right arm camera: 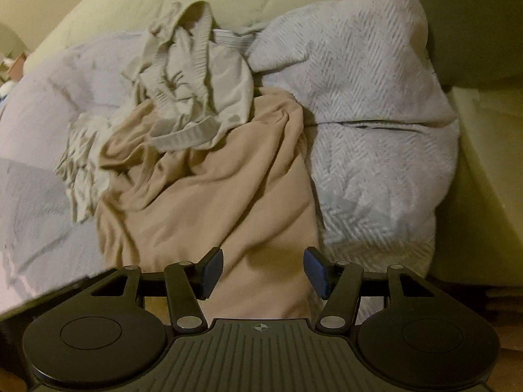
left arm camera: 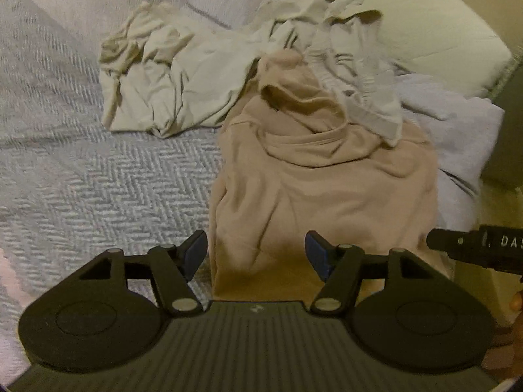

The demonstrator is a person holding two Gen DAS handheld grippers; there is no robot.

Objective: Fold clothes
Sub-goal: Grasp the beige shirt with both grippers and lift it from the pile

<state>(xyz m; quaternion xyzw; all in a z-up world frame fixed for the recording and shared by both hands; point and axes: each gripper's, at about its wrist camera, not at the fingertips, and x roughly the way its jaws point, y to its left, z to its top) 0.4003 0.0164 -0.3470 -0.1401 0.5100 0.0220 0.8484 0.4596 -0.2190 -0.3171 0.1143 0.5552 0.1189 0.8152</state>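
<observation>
Now both grippers point down at a tan garment (left arm camera: 313,179) lying crumpled on the bed's grey herringbone blanket (left arm camera: 98,176). The left gripper (left arm camera: 256,254) has its jaws apart, nothing pinched, with the garment's near hem showing between its blue pads. The right gripper (right arm camera: 263,272) likewise stands apart and empty over the same tan cloth. A ribbed beige garment (right arm camera: 196,98) lies on the tan one's far end, and a cream garment (left arm camera: 157,75) sits farther left. A pale pillow (left arm camera: 425,26) lies behind the pile.
</observation>
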